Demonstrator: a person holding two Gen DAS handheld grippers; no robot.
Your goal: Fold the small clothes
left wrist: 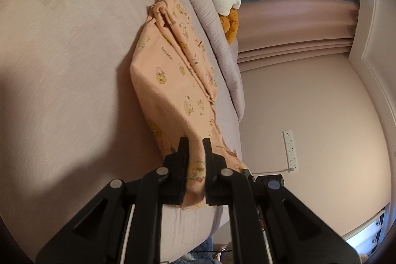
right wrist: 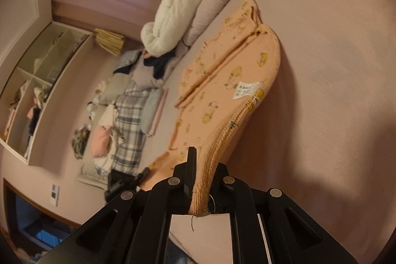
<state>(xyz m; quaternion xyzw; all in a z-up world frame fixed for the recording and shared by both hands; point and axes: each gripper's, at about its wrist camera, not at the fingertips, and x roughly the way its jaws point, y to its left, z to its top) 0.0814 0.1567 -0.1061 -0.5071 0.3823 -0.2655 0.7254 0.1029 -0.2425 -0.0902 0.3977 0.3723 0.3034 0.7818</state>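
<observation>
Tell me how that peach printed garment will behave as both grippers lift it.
The peach garment looks floppy: it sags and creases between the left gripper and right gripper. Probably light, thin knit. The ribbed waistband seems thicker, so likely grips securely.

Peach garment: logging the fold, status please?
Left gripper and right gripper shut on peach garment. Near end raised off bed. Nothing obstructing.

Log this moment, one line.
left gripper: shut on peach garment | right gripper: shut on waistband | bed: garment partly lifted
</observation>
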